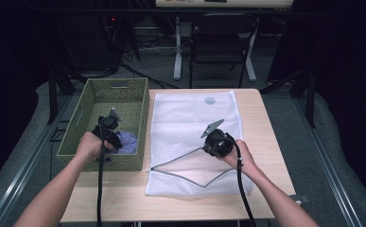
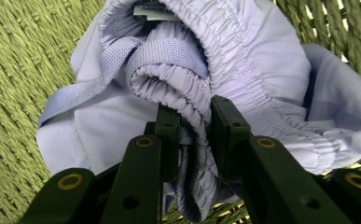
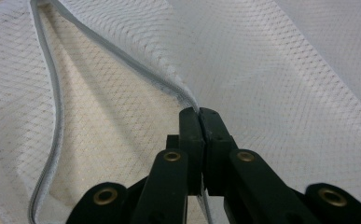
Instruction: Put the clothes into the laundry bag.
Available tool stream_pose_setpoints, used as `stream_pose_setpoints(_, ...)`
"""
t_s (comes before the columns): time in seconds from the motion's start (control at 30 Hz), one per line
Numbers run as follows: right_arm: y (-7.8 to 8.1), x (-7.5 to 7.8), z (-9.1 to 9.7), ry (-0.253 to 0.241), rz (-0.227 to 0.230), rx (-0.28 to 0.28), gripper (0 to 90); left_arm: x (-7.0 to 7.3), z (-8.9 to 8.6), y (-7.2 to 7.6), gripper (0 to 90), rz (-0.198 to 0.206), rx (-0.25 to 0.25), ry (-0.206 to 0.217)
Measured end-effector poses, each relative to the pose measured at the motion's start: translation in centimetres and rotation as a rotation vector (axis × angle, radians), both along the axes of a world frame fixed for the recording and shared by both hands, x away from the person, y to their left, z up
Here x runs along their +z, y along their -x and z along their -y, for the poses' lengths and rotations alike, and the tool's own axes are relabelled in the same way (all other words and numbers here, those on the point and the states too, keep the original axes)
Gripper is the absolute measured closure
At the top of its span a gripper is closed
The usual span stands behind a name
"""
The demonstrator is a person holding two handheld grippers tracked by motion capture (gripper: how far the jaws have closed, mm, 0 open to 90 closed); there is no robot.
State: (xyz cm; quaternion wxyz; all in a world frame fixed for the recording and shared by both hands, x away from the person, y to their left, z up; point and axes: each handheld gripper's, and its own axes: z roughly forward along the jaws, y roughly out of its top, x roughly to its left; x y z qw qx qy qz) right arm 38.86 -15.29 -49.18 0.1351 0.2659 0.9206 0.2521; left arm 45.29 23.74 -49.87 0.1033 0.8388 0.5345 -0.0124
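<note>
Left gripper point(image 2: 190, 119) clamped on lilac garment point(image 2: 262, 60) waistband; right gripper point(image 3: 199, 116) pinching mesh bag point(image 3: 285, 70) edge.

A wooden table point(image 1: 265, 142) carries a green basket point(image 1: 76, 137) and a white mesh bag point(image 1: 190, 113).

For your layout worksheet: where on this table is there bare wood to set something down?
Bare light wooden table runs along the near edge, below the green woven basket and white mesh laundry bag; a narrow strip borders the bag's right. Elsewhere those two crowd it.
</note>
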Motion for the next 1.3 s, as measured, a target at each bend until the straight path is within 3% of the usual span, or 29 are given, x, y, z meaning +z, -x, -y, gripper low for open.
stream_pose_setpoints(0.27,0.0,-0.1,0.0,-0.011,0.001,-0.011,88.9,1.4,-0.8,0.5,76.2,0.061,-0.001,0.028)
stream_pose_setpoints(0.57,0.0,0.0,0.0,-0.01,0.004,-0.013,88.9,4.0,-1.9,0.5,76.7,0.139,0.014,0.044)
stream_pose_setpoints(1.03,-0.1,0.1,0.3,-0.008,0.011,-0.014,88.8,7.0,-3.0,0.0,77.0,0.19,0.01,0.026)
stream_pose_setpoints(1.3,-0.1,0.0,0.2,-0.007,0.003,-0.015,88.9,8.6,-3.6,-0.3,77.0,0.195,0.014,0.018)
